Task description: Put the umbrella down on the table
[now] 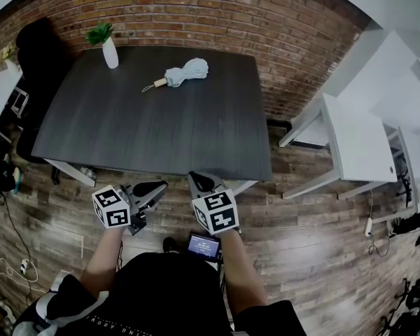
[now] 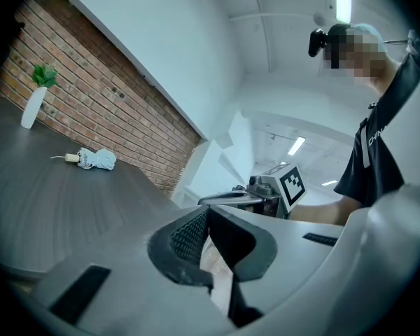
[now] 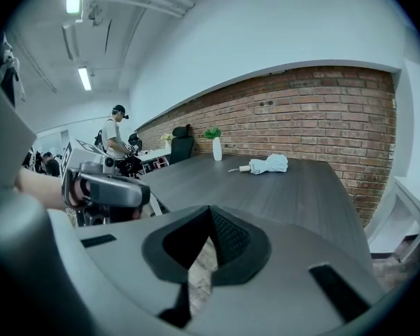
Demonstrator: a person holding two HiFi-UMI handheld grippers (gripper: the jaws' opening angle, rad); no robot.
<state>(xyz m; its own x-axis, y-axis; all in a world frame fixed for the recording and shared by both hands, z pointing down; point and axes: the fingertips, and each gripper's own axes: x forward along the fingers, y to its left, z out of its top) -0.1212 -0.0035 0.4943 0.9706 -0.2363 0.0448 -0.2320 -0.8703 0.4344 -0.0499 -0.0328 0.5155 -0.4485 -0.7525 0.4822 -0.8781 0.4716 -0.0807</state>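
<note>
The small screen point(image 1: 203, 246) just behind the right claw point(image 1: 198, 180) is too small to read. In each gripper view the claw's own body hides the near part of the table point(image 1: 154, 135). The umbrella point(image 1: 185, 73) is far enough off that only a pale handle and a thin strap can be made out at its end.

The left claw point(image 1: 156, 187) is closed. Its ribbed pads meet at the tip and nothing is between them. The right claw looks the same, with its tips together and empty. Both hang just short of the table's near edge, side by side but apart, and touch nothing.

The umbrella, folded and pale blue, lies flat on the table well beyond both claws, towards the far edge. A white vase point(image 1: 110, 53) with a green sprig stands farther off still, beyond and to the left of the left claw.
</note>
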